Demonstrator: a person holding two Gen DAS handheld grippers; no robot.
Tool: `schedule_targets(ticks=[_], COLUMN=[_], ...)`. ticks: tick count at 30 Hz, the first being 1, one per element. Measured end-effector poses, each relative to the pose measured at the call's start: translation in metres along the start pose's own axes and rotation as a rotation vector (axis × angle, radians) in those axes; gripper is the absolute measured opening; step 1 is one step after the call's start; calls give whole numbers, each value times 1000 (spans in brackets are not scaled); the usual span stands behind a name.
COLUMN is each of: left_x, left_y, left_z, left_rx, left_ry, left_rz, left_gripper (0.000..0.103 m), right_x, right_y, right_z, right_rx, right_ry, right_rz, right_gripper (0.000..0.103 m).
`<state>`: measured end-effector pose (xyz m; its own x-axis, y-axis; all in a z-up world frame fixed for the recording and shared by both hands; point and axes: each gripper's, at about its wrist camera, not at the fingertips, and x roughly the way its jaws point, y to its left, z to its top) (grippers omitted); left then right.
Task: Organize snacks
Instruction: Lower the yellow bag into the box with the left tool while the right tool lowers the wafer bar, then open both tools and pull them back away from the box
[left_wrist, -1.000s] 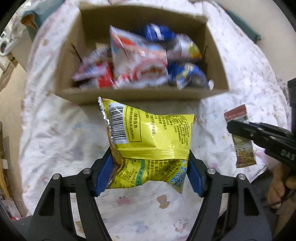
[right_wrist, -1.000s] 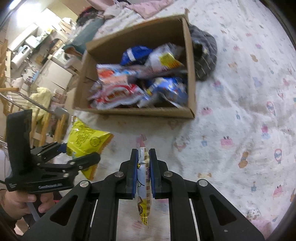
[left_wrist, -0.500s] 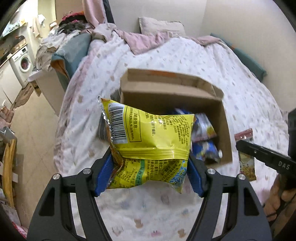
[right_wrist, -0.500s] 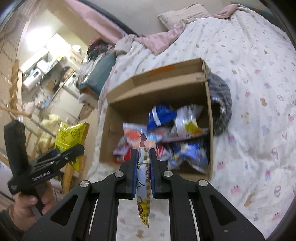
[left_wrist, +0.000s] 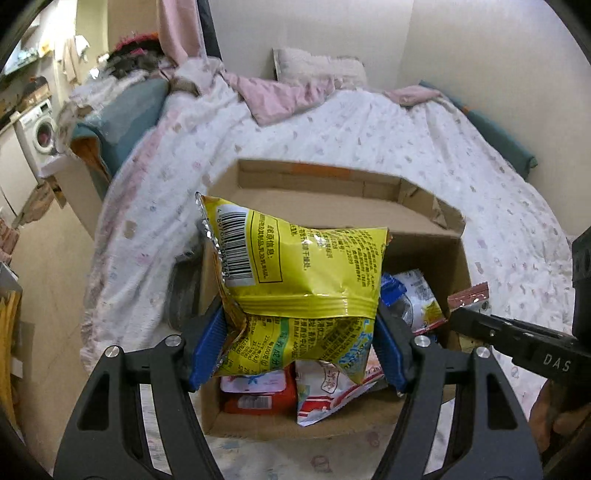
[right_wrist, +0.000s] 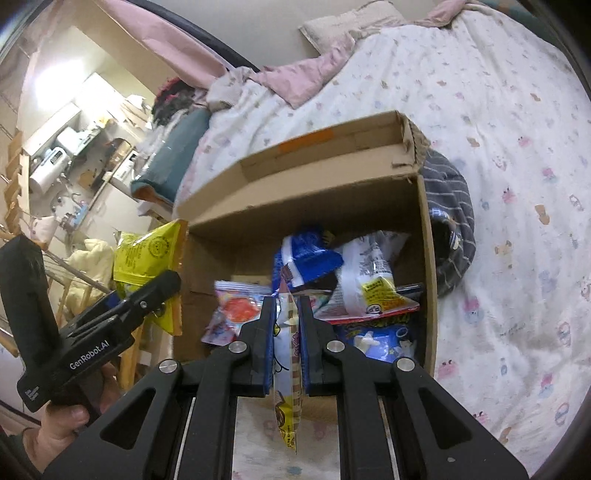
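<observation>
Two tongs, one packet each — the left tongs (left_wrist: 299, 347) clamp a yellow chip bag (left_wrist: 303, 280) at frame centre, the right tongs (right_wrist: 286, 332) pinch a thin snack packet (right_wrist: 286, 369) at lower centre. Both hang over one cardboard box (right_wrist: 428, 258) on the bed (right_wrist: 498, 129) — several snack packs lie inside it.

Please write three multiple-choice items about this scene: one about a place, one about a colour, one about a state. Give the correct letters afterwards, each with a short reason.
1. Where does the cardboard box stand?
A. on the bed's patterned cover
B. on a wooden chair
C. on the floor

2. What colour is the bag in the left gripper?
A. red
B. yellow
C. green

3. In what state is the right gripper?
A. wide open and empty
B. shut on a thin snack packet
C. shut on a spoon

Answers:
1 A: the patterned cover surrounds the box on the bed.
2 B: the yellow bag sits between its blue pads.
3 B: the thin snack packet hangs pinched between its nearly touching pads.
</observation>
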<state>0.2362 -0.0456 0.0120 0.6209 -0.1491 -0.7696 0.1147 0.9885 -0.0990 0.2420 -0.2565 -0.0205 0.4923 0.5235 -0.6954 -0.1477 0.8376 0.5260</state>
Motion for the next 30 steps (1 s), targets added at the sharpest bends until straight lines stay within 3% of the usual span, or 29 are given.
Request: schedule_targets(ticks=[8, 16, 19, 21, 28, 29, 30], left_x=[14, 15, 13, 12, 5, 4, 3], left_y=[-8, -10, -8, -6, 0, 1, 1], left_z=[1, 0, -1, -1, 0, 0, 0], left_rx=[21, 16, 1, -10, -23, -21, -20], left_ry=[10, 13, 23, 22, -9, -12, -13], left_rz=[-13, -5, -51, -39, 24, 30, 40], left_gripper=[70, 71, 82, 95, 96, 96, 96], right_x=[20, 24, 25, 25, 20, 19, 18], right_y=[-6, -3, -3, -3, -3, -3, -3], right_z=[3, 4, 2, 2, 5, 6, 7], right_rx=[-12, 2, 4, 2, 13, 15, 12], right_ry=[31, 32, 42, 41, 9, 6, 1], right_rz=[-37, -17, -9, -14, -14, -15, -14], right_gripper=[12, 12, 13, 16, 17, 19, 32])
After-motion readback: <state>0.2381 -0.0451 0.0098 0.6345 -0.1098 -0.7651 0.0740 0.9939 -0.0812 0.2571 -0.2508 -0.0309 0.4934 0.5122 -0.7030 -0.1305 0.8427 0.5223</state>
